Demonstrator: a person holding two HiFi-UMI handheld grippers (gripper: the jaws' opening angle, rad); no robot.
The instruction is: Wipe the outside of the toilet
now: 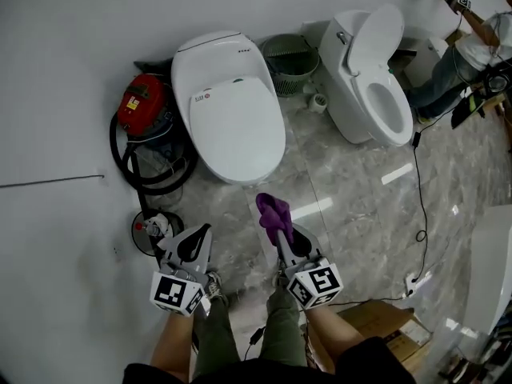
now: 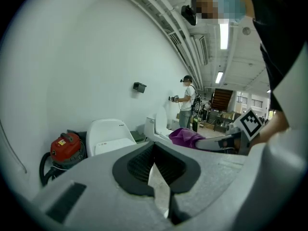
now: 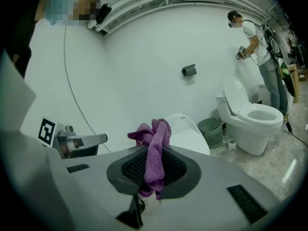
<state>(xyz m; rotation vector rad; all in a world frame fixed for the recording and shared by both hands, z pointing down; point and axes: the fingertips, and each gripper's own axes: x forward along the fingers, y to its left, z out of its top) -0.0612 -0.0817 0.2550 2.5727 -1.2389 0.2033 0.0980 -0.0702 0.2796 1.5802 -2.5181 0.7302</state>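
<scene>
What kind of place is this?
Probably not a real bathroom: it looks like a mock-up corner in a big workshop hall. A closed toilet and an open toilet stand side by side along a white wall, a red vacuum beside them; the left gripper view shows exposed ceiling pipes and strip lights.

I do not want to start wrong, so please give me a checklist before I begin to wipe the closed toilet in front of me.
1. Purple cloth clamped in right gripper: ok.
2. Left gripper free, jaws together: ok.
3. Toilet lid closed: ok.
4. Cloth touching toilet: not ok, they are apart.
5. Room around toilet: not ok on one side, red vacuum close beside it.
6. Cloth damp: cannot tell.
</scene>
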